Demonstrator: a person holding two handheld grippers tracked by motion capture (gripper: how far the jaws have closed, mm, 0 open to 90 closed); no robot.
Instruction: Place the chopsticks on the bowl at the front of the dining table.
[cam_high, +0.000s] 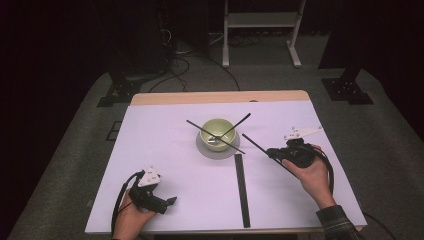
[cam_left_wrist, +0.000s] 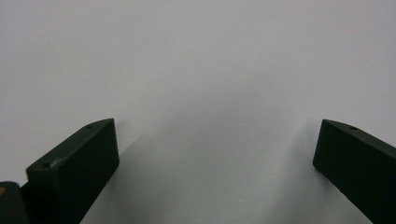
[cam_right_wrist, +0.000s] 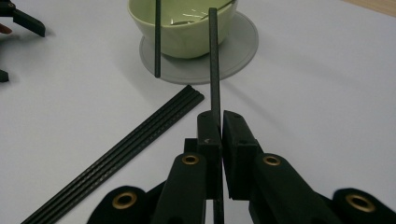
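A pale green bowl (cam_high: 217, 131) (cam_right_wrist: 182, 32) stands on a grey round coaster (cam_high: 227, 151) (cam_right_wrist: 243, 42) at the table's middle. Two thin black rods (cam_high: 200, 127) (cam_high: 239, 121) lean crossed in the bowl, their ends sticking out over the rim. My right gripper (cam_high: 272, 152) (cam_right_wrist: 220, 116) is shut on a third black rod (cam_high: 255, 142) (cam_right_wrist: 215, 70) that points at the bowl, its tip near the coaster's right edge. Near the front left of the table my left gripper (cam_high: 170, 201) (cam_left_wrist: 217, 135) stands open over bare white surface, with nothing between its jaws.
A flat bundle of black rods (cam_high: 241, 187) (cam_right_wrist: 126, 144) lies on the white table cover (cam_high: 165, 160), running from the coaster toward the front edge. A bare wooden strip (cam_high: 220, 97) edges the far side. A white frame (cam_high: 260, 30) stands on the floor beyond.
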